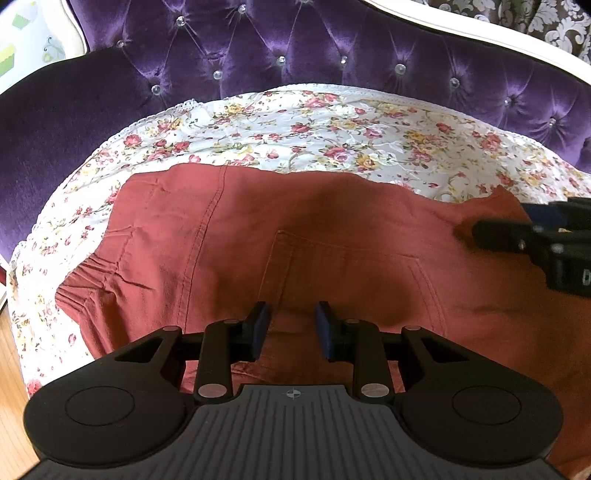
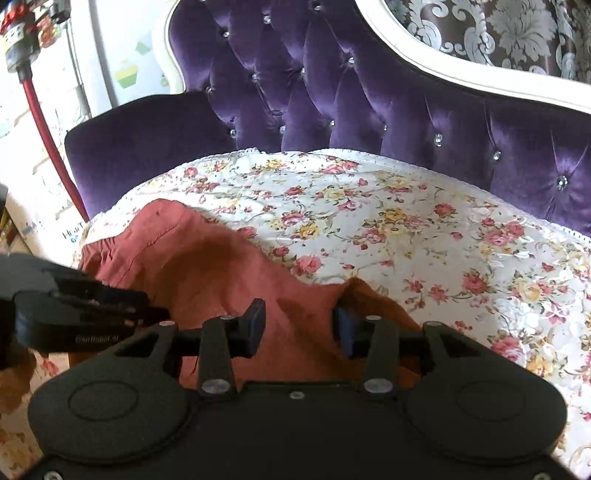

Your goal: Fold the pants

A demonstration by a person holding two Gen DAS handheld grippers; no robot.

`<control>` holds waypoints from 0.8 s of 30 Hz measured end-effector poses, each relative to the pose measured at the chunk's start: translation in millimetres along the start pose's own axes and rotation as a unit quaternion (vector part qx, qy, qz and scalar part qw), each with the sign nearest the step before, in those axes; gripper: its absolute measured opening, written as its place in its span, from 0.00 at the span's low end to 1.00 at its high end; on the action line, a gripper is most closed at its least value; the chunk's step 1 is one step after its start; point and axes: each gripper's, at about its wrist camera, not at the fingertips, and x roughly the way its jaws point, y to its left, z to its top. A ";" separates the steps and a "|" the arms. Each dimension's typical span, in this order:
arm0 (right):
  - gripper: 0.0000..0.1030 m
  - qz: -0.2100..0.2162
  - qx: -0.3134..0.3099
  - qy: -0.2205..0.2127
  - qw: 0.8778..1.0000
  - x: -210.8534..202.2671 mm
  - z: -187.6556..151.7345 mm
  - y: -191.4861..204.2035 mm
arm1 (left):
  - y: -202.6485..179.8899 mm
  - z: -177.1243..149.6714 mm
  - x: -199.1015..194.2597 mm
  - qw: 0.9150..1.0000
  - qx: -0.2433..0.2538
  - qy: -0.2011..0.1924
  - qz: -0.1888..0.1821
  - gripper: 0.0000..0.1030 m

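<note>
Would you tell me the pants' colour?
Rust red pants, clearest in the left wrist view.

A purple tufted sofa (image 1: 332, 48) with white trim, floral cover (image 1: 332, 129), stands before damask wallpaper (image 2: 498, 29).

pants (image 1: 332, 236) cut off lower right
</note>
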 end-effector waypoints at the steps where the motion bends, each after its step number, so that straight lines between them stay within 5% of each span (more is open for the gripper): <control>1: 0.50 0.004 0.007 -0.001 1.000 -0.2 1.2 -1.8 | -0.1 -0.2 -0.1 1.000 0.000 -0.001 0.000 0.27; 2: 0.49 0.008 0.016 -0.002 1.000 -0.2 2.3 -3.9 | -0.4 -0.3 -0.4 1.000 0.001 -0.001 0.000 0.27; 3: 0.36 0.010 0.023 -0.004 1.000 0.0 3.4 -5.8 | -0.7 -0.4 -0.4 1.000 0.001 -0.001 0.001 0.27; 4: 0.10 0.010 0.030 -0.005 0.999 0.7 5.0 -7.5 | -0.9 -0.3 -0.5 1.000 0.001 -0.002 0.001 0.27; 7: 0.05 -0.063 0.037 -0.016 0.997 7.2 14.9 -18.6 | -2.0 -1.1 -1.0 1.000 0.004 -0.003 0.002 0.27; 13: 0.03 -0.068 0.086 0.038 0.993 49.8 18.1 -45.1 | -1.1 -2.3 -1.4 1.000 0.011 -0.005 -0.002 0.28; 19: 0.05 -0.064 0.101 0.024 0.992 45.1 14.5 -47.4 | 0.3 2.1 -5.7 1.000 0.015 0.004 0.000 0.27; 20: 0.10 -0.064 0.098 0.018 0.993 40.5 16.2 -46.7 | 2.6 4.6 -8.2 1.000 0.010 0.008 0.004 0.27; 22: 0.42 -0.087 0.085 0.000 0.993 25.9 18.2 -41.1 | 8.9 8.2 -13.8 1.000 -0.001 0.006 0.017 0.28; 24: 0.45 -0.119 0.065 -0.020 0.991 10.6 20.1 -34.0 | 14.9 11.1 -17.2 0.999 -0.007 0.006 0.031 0.28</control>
